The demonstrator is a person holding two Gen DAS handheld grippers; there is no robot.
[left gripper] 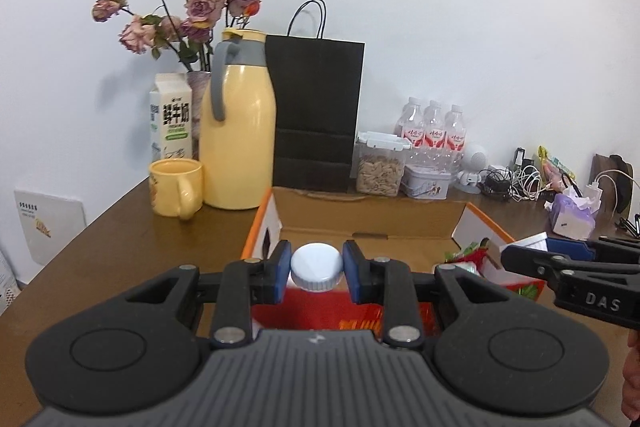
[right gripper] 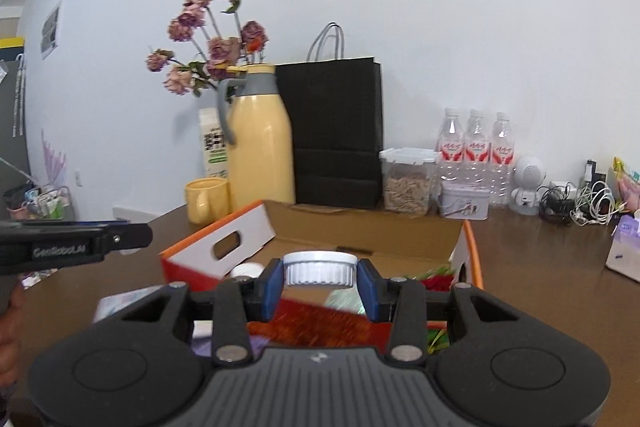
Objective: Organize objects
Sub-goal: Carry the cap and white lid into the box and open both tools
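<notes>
My left gripper (left gripper: 317,267) is shut on the white screw cap (left gripper: 317,267) of a red carton (left gripper: 320,311), held over the open cardboard box (left gripper: 372,217). My right gripper (right gripper: 320,273) is shut on the white ribbed cap (right gripper: 320,267) of another red carton (right gripper: 320,323), also over the box (right gripper: 360,227). The right gripper shows at the right edge of the left wrist view (left gripper: 516,255). The left gripper shows at the left edge of the right wrist view (right gripper: 136,237). Snack packets (right gripper: 438,277) lie in the box.
On the brown table (left gripper: 120,235) behind the box stand a yellow mug (left gripper: 176,187), a yellow thermos jug (left gripper: 240,123), a milk carton (left gripper: 170,119), a black paper bag (left gripper: 316,111), a seed jar (left gripper: 380,163), water bottles (left gripper: 434,131) and tangled cables (left gripper: 516,183). A tissue pack (left gripper: 572,215) lies right.
</notes>
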